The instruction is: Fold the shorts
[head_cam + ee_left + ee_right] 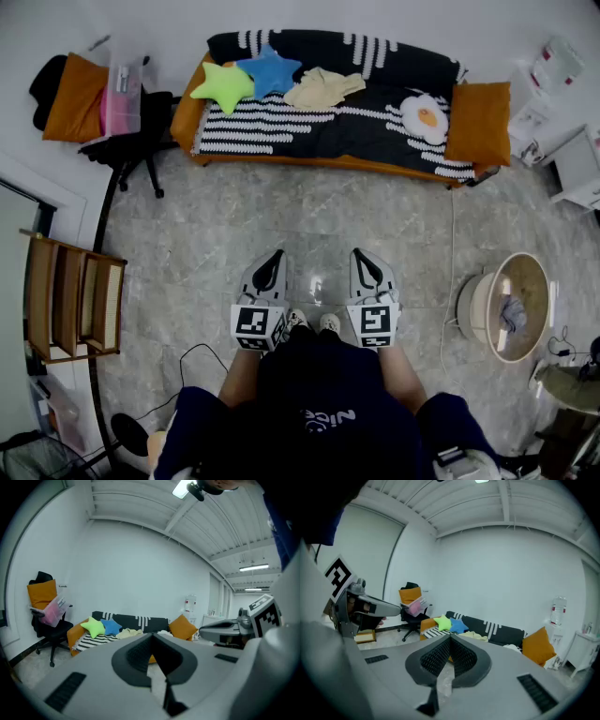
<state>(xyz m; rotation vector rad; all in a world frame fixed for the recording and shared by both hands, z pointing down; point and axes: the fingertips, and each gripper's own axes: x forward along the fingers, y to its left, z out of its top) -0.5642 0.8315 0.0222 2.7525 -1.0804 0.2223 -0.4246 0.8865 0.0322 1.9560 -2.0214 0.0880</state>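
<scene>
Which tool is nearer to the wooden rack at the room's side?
The left tool. The wooden rack stands off to its outer side, not touching it; the right tool is beyond the left tool, farther from the rack.

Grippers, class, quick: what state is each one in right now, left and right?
Left gripper: closed, holding nothing.
Right gripper: closed, holding nothing.

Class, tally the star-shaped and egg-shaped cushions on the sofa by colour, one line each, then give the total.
Green star cushion: 1
Blue star cushion: 1
White-and-yellow egg cushion: 1
Total: 3
</scene>
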